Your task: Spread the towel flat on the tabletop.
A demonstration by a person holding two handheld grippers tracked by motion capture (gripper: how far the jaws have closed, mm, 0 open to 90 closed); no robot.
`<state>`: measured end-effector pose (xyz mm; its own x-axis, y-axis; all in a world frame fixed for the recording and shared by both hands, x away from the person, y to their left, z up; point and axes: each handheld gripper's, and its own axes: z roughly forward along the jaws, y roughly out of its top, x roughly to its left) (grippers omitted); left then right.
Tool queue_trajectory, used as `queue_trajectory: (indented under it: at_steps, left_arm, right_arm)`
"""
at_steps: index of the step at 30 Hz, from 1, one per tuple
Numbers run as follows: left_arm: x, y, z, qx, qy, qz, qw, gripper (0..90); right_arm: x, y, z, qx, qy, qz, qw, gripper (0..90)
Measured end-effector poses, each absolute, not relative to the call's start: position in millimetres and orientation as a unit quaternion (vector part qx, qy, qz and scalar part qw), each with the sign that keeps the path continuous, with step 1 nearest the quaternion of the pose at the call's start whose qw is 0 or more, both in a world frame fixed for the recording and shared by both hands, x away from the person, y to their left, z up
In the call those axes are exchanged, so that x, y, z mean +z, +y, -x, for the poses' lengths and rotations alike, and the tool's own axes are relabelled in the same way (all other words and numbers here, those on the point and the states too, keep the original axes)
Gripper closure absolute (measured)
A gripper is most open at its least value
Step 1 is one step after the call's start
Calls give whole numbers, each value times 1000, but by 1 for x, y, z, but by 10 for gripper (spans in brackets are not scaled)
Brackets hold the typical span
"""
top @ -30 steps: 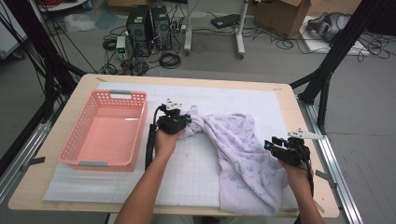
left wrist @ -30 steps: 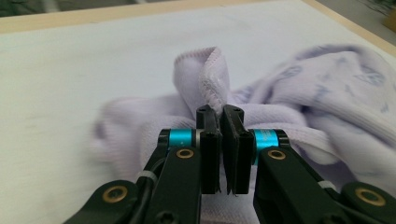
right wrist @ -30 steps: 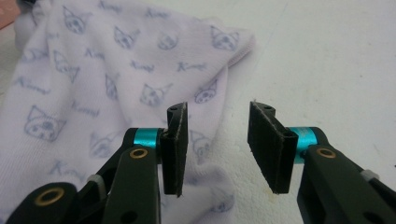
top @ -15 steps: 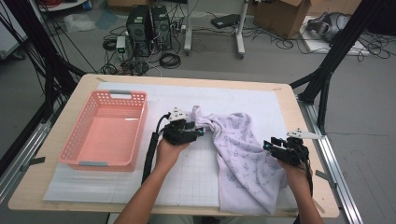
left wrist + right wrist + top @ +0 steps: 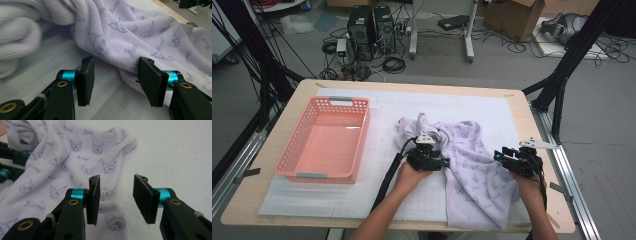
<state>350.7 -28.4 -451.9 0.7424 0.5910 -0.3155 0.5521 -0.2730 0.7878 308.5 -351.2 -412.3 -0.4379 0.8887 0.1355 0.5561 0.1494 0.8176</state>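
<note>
Left tool (image 5: pixel 443 163) jaws just opening, right tool (image 5: pixel 501 155) open

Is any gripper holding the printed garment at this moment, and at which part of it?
Neither. The left gripper has just opened beside the garment; the right gripper stands open over its edge.

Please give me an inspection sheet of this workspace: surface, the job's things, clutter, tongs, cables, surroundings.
Surface: wooden table with a white gridded mat.
Job's things: crumpled lilac garment with cat print, lying on the mat.
Clutter: pink basket, empty, left of the garment.
Tongs: left tongs have just been opening, at the garment's edge, pads not pressing; right tongs open above the garment's edge.
Cables: black cable trails from the left tongs.
Surroundings: computer towers, floor wires, cardboard box.
</note>
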Motion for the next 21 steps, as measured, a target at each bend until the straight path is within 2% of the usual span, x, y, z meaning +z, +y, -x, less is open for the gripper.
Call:
queue_trajectory:
  at_steps: [2, 3, 4, 5, 6, 7, 9, 13, 21]
  left_arm:
    - [-451, -39, -348, 28, 345, -806, 479, 466]
    - [-451, -45, -346, 37, 333, -813, 476, 527]
    - [-451, -51, -344, 50, 317, -823, 469, 527]
    - [-452, -56, -342, 60, 308, -834, 453, 609]
    - [-451, -59, -341, 73, 301, -840, 444, 638]
    - [-450, -59, -340, 74, 296, -844, 441, 745]
    - [-450, -57, -340, 80, 289, -849, 434, 807]
    - [-446, -37, -339, 85, 310, -839, 439, 815]
    - [-444, 30, -337, 105, 369, -810, 444, 816]
  right_arm:
    - [-412, -352, -308, 426, 734, -491, 196, 562]
    - [-412, -353, -308, 426, 733, -493, 195, 562]
    - [-412, -353, -308, 426, 733, -493, 195, 562]
    - [-413, -354, -307, 428, 730, -495, 197, 560]
    - [-413, -354, -307, 428, 731, -494, 198, 560]
    - [-412, -354, -306, 428, 730, -494, 198, 560]
    - [-410, -354, -306, 428, 731, -492, 201, 560]
    - [-408, -355, -305, 427, 730, -494, 202, 560]
    - [-404, -357, -306, 431, 724, -497, 208, 560]
